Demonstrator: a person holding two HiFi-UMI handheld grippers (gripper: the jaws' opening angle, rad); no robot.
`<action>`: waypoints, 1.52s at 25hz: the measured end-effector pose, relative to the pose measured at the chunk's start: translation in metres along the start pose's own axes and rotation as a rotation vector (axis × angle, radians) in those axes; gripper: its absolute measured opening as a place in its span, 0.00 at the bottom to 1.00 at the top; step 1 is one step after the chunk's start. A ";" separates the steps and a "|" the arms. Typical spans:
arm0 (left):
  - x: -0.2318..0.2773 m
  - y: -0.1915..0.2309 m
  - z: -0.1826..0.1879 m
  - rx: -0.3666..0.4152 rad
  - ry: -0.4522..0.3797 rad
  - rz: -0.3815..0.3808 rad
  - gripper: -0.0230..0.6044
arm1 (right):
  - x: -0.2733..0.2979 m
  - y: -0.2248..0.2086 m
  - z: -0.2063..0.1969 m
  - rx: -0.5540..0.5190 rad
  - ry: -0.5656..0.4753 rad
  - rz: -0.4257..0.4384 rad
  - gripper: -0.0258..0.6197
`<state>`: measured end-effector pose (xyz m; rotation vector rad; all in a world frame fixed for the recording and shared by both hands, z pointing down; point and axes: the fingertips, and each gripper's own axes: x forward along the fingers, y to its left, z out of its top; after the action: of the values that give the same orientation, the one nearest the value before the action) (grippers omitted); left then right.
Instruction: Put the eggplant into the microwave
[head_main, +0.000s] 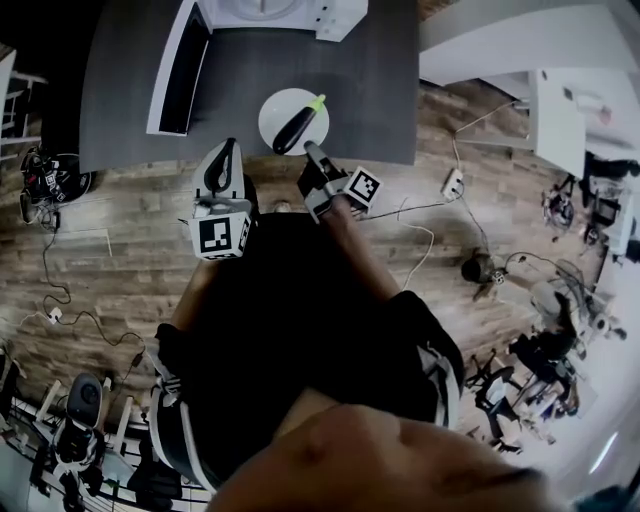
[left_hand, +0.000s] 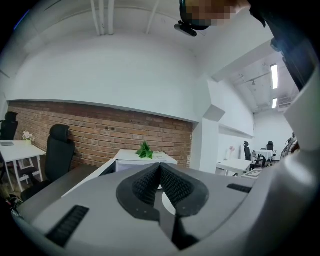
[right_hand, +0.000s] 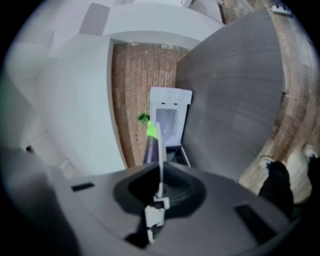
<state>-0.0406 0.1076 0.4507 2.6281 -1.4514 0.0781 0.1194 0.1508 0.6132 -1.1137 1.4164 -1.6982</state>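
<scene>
A dark purple eggplant (head_main: 295, 125) with a light green stem lies on a white plate (head_main: 275, 108) on the dark grey table (head_main: 370, 90). My right gripper (head_main: 312, 150) reaches the plate's near rim. In the right gripper view the plate (right_hand: 160, 155) shows edge-on, running down between the jaws, which look shut on it, with the eggplant (right_hand: 149, 147) beyond. The white microwave (head_main: 270, 12) stands at the table's far side, its door (head_main: 180, 70) swung open to the left. My left gripper (head_main: 229, 148) hovers shut and empty at the table's near edge, left of the plate.
The left gripper view looks level across the table toward the microwave (left_hand: 145, 159), a green plant (left_hand: 145, 150) and a brick wall (left_hand: 100, 132). Cables and a power strip (head_main: 452, 183) lie on the wood floor. A white desk (head_main: 580, 110) stands to the right.
</scene>
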 end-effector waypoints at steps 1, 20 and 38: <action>0.007 0.006 0.002 0.001 0.001 -0.007 0.10 | 0.008 0.001 0.002 0.004 -0.007 -0.002 0.10; 0.099 0.103 0.024 -0.027 0.049 -0.197 0.10 | 0.148 0.002 0.042 0.031 -0.181 -0.012 0.10; 0.125 0.132 0.047 -0.005 -0.003 0.005 0.10 | 0.240 -0.009 0.088 0.000 -0.065 -0.007 0.10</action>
<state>-0.0863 -0.0733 0.4309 2.6218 -1.4570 0.0702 0.0976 -0.0963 0.6737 -1.1643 1.3743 -1.6519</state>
